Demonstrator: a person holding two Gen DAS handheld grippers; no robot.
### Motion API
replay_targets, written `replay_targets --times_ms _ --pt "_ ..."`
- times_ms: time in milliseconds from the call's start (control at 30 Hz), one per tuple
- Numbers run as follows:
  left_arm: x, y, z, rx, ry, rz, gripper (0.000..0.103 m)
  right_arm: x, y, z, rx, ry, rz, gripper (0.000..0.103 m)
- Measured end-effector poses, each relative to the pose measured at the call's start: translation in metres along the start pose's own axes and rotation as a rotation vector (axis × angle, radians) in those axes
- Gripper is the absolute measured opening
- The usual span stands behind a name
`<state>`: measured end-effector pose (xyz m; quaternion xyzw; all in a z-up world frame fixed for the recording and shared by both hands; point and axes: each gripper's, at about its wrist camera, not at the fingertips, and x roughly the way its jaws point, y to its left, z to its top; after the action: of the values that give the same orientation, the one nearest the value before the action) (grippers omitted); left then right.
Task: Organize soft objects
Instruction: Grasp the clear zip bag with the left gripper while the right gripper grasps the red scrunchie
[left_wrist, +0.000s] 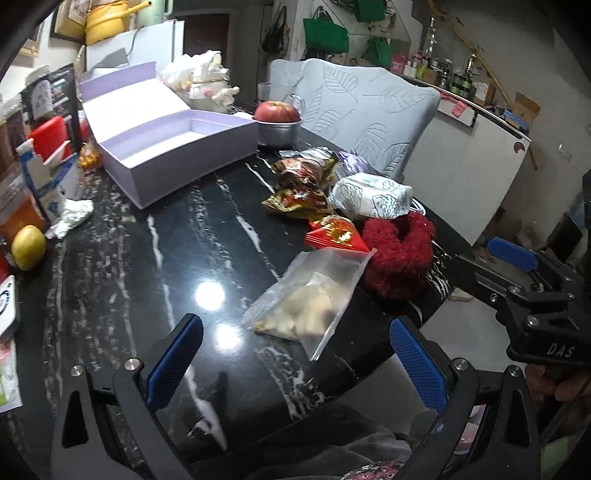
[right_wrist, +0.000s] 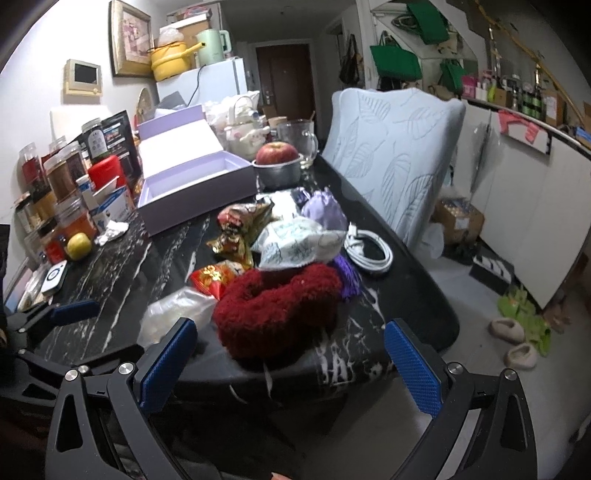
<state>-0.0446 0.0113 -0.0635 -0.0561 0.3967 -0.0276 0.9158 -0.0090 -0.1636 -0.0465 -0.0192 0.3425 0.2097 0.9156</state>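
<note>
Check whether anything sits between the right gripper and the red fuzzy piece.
Nothing visible does. The right gripper has its jaws open just off the table edge, and the red fuzzy piece lies directly ahead. The clear plastic bag sits to its left, off the line.

purple tassel (right_wrist: 347, 280): mostly hidden behind red scarf (right_wrist: 277, 310) | jar labels: unreadable

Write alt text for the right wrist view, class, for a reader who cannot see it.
The open right gripper hovers at the near edge of a black marble table, just short of a fuzzy red scrunchie. Behind it lie a clear plastic bag, snack packets, a patterned pouch and an open lilac box.
</note>
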Motion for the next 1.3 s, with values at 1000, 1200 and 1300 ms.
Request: replay_targets --times_ms 1000,1200,1300 --pt "0.063 0.012 0.021 0.137 0.008 -0.014 0.074 0.077 0.001 0.001 -0.104 0.077 0.155 0.103" --pt "0.062 0.013 0.022 0.147 -0.009 -0.016 0.050 0.088 0.004 0.005 -0.097 0.075 0.138 0.101" --pt "0.060 0.020 0.024 0.121 -0.004 -0.051 0.048 0.085 0.006 0.006 -0.102 0.071 0.141 0.082"
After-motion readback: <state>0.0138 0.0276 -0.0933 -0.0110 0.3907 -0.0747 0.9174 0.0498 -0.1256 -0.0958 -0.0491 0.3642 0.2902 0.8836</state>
